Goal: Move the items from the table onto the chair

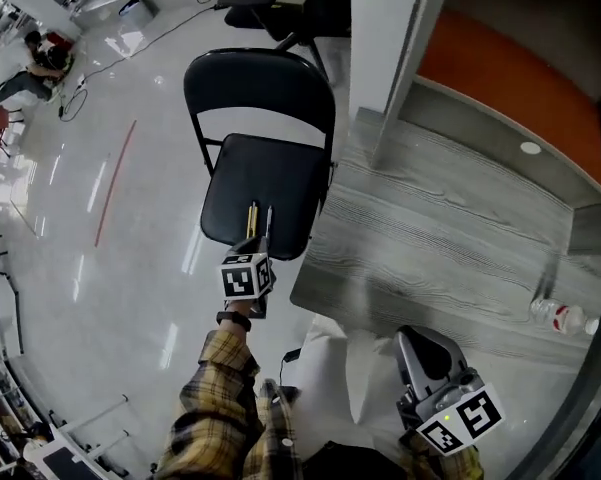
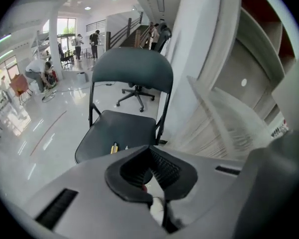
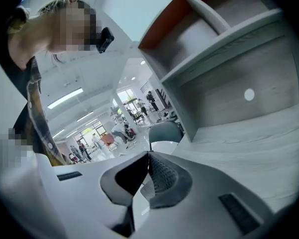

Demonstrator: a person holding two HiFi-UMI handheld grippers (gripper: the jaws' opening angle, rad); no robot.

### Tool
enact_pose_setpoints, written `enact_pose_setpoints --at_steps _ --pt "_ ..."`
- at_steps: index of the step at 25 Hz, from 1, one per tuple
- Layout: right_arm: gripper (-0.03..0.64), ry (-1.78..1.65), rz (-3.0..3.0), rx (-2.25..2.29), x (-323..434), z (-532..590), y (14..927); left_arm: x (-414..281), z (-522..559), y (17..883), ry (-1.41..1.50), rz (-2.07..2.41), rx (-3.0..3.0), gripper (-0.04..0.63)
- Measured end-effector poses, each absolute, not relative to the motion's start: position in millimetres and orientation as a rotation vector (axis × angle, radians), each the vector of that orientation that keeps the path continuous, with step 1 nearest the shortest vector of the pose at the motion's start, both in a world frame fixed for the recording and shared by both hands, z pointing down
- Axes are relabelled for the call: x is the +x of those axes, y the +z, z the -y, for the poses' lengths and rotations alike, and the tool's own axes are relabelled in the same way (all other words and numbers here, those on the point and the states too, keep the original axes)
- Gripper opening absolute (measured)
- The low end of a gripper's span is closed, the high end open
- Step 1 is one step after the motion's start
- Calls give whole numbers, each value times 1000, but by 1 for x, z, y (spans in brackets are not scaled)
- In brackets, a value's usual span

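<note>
Head view first: the one thing left on the grey table [image 1: 450, 228] appears to be a clear bottle [image 1: 560, 316]. It lies on its side at the table's far right edge, close to the raised rim. There is a touch of red on it, and it is too small to tell which end carries the cap. Its long axis runs roughly left to right across the picture, tilted a little.

The right gripper [image 1: 420, 343] hangs over the near edge of the table, and the bottle lies to its right and slightly farther away. The left gripper [image 1: 257, 246] is over the front edge of the black chair [image 1: 250, 178], well apart from the bottle. The right hand therefore looks the better placed for the next pick.

On the seat, a yellow stick [image 1: 252, 218] and a pale stick [image 1: 269, 218] lie side by side near the front edge, with their long axes running front to back. They already seem delivered.

In the left gripper view the left gripper [image 2: 150, 151] has its jaws together with nothing between them. In the right gripper view the right gripper [image 3: 149, 156] also shows its pads meeting at the tip, empty. It would have to spread its jaws, probably across the bottle's short side.
</note>
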State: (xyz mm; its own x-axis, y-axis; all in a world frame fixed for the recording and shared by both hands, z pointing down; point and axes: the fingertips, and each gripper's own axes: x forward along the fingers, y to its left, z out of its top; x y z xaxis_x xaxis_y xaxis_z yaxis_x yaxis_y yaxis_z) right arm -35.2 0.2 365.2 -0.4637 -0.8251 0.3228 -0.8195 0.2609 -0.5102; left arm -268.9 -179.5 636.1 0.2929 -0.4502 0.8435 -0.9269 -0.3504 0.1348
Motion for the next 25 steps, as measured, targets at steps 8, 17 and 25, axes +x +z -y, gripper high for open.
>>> enact_pose_setpoints --at_steps 8,17,25 --pt "19 -853 -2398 -1752 48 -76 300 -120 118 479 897 1055 2275 5" --pt "18 -698 -2122 -2018 176 -156 267 111 -26 389 697 495 2547 5" --pt "18 -683 -1832 -2169 248 -243 268 248 -158 390 773 -12 2716 8"
